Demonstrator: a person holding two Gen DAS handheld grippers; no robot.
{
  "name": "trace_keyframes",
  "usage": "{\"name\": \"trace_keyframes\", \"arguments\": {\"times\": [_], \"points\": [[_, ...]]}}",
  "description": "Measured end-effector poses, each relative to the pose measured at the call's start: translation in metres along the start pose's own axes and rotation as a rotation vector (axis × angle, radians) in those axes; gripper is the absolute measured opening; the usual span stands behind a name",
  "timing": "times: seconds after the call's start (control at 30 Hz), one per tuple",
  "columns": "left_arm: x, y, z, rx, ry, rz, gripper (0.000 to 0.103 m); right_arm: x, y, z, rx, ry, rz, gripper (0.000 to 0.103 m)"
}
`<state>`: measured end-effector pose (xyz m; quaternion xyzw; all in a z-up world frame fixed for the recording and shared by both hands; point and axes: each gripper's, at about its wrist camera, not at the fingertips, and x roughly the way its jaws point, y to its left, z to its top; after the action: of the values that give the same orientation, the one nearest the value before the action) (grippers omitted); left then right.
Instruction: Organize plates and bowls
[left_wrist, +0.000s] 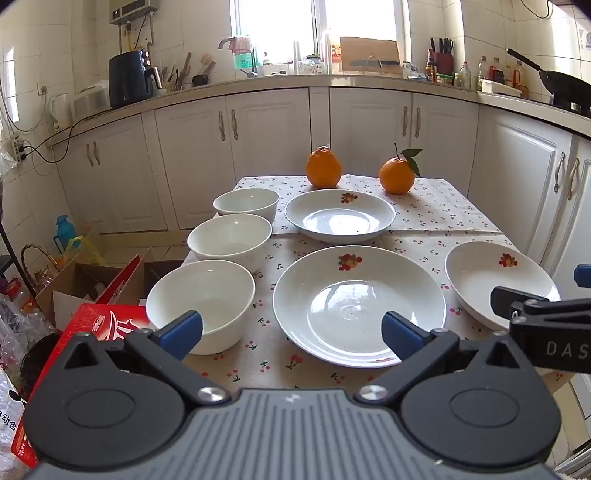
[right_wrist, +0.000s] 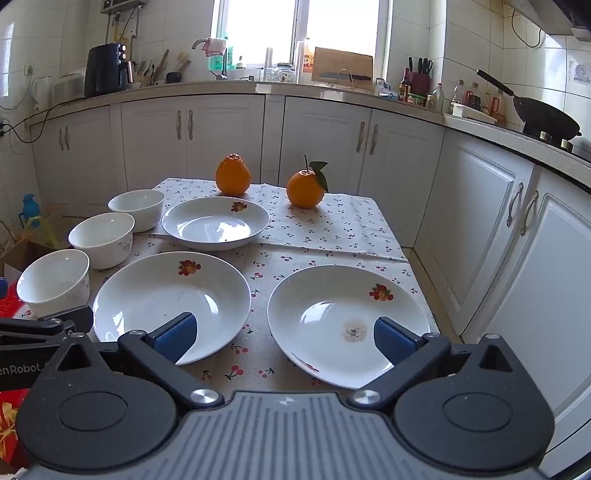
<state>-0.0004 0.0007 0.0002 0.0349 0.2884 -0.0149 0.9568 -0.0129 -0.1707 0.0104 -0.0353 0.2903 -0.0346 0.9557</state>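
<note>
Three white bowls stand in a row along the table's left side: near (left_wrist: 201, 301), middle (left_wrist: 229, 240), far (left_wrist: 246, 204). Three white plates with a fruit print lie on the cloth: near centre (left_wrist: 360, 304), far (left_wrist: 340, 214), right (left_wrist: 498, 280). My left gripper (left_wrist: 291, 332) is open and empty, above the table's near edge between the near bowl and the centre plate. My right gripper (right_wrist: 284, 338) is open and empty, hovering between the centre plate (right_wrist: 171, 299) and the right plate (right_wrist: 347, 317). The bowls also show in the right wrist view (right_wrist: 55, 280).
Two oranges (left_wrist: 323, 166) (left_wrist: 397, 175) stand at the table's far edge. The table carries a cherry-print cloth (left_wrist: 443, 221). A red box (left_wrist: 107, 325) and cardboard boxes lie on the floor to the left. White cabinets (right_wrist: 480, 221) run close along the right.
</note>
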Motion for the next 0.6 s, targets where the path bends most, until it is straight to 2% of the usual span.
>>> {"name": "trace_keyframes", "arguments": {"times": [0.6], "points": [[-0.0004, 0.0017, 0.0001, 0.000, 0.009, 0.002, 0.102, -0.0038, 0.0024, 0.0015, -0.004, -0.003, 0.000, 0.103]]}}
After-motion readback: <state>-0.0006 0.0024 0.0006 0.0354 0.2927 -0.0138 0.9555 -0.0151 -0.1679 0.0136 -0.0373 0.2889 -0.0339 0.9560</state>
